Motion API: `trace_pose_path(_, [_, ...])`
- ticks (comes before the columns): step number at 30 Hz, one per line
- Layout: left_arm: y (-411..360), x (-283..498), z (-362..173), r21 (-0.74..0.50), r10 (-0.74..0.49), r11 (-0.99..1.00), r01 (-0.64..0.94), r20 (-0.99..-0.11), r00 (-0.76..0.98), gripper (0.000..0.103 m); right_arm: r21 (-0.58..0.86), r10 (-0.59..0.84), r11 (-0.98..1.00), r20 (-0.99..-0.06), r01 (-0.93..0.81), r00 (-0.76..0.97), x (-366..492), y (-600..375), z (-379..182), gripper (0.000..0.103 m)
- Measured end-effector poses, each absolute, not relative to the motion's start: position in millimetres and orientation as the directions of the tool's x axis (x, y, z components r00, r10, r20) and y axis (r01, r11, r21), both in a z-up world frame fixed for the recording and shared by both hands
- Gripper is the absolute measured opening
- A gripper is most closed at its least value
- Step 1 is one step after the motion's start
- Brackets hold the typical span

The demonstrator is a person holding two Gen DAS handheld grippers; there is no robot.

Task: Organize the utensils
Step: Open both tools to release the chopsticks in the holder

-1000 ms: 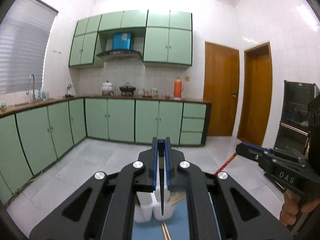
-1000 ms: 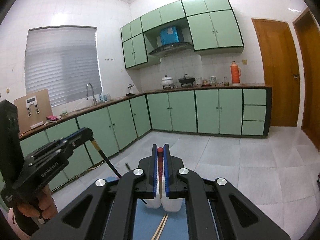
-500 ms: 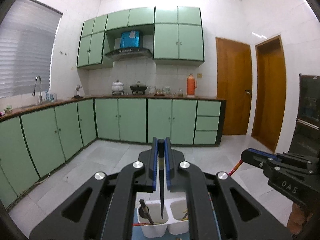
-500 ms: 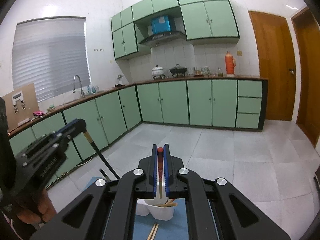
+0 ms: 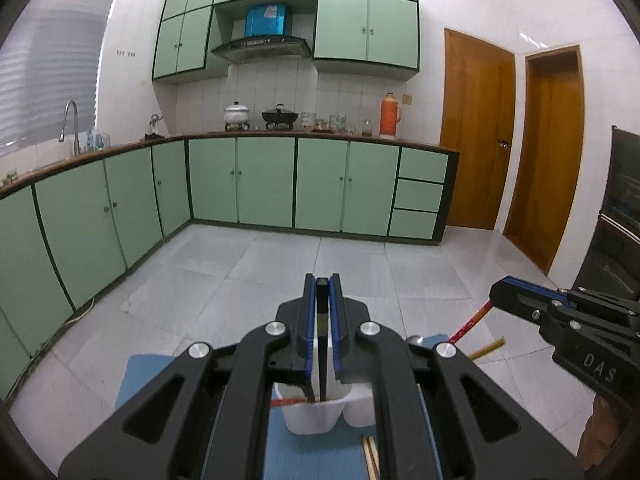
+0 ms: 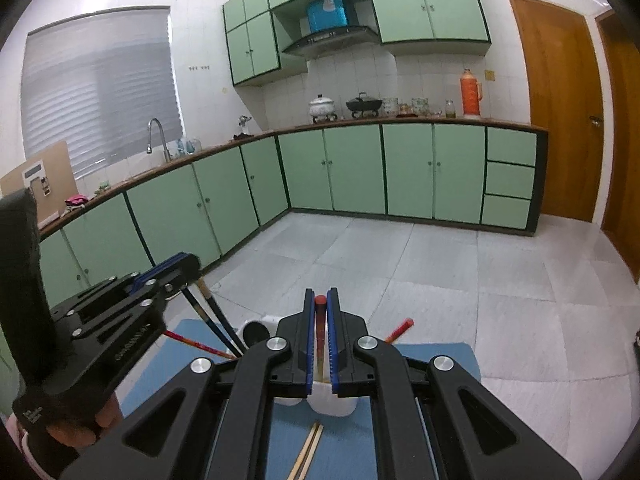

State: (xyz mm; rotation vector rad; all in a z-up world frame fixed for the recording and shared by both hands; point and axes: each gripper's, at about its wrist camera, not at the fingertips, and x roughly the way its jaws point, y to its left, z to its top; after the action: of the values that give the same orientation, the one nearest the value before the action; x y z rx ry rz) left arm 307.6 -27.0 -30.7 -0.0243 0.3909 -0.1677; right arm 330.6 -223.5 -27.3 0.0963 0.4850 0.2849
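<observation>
Chopsticks [image 5: 321,332] [image 6: 319,332] pinched between each gripper's fingers [image 5: 335,328].

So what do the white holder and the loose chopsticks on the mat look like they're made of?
The holder looks like plastic: smooth, uniformly white, thin moulded walls with rounded corners. The loose chopsticks look like bamboo or light wood: pale tan, matte, unpainted. The mat is plain matte blue; material unclear.

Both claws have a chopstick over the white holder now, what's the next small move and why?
Probably lower the left claw a little, then open it. It is shut on a dark chopstick whose tip already sits inside the white holder. The right claw, gripping a red-tipped chopstick, looks equally lined up and can follow.
</observation>
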Motion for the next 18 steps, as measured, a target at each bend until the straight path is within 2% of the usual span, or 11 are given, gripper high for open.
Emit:
trace_pose_path(1, [-24,305,-31,-0.057,-0.167,0.986,0.157,-0.377,0.911,0.012,0.162,0.293,0.956,-0.444,-0.245,0.847,330,-225,-29,0.007])
trace_pose_path(3, [-19,299,-30,-0.06,-0.166,0.986,0.155,-0.369,0.914,0.031,0.165,0.29,0.957,-0.44,-0.24,0.85,325,-229,-30,0.013])
trace_pose_path(5, [-13,286,-27,-0.064,-0.16,0.987,0.146,-0.347,0.924,0.041,0.16,0.282,0.959,-0.432,-0.235,0.856,320,-231,-29,0.025])
trace_pose_path(7, [-9,277,-25,-0.072,-0.169,0.985,0.154,-0.331,0.928,0.044,0.145,0.266,0.963,-0.414,-0.226,0.871,309,-234,-27,0.03])
trace_pose_path(13, [-1,231,-23,-0.05,-0.172,0.985,0.165,-0.285,0.943,0.058,0.135,0.262,0.964,-0.379,-0.227,0.887,271,-241,-29,0.037])
trace_pose_path(18, [0,198,-44,-0.028,-0.173,0.985,0.173,-0.317,0.933,0.069,0.134,0.251,0.967,-0.395,-0.215,0.884,239,-245,-48,0.046])
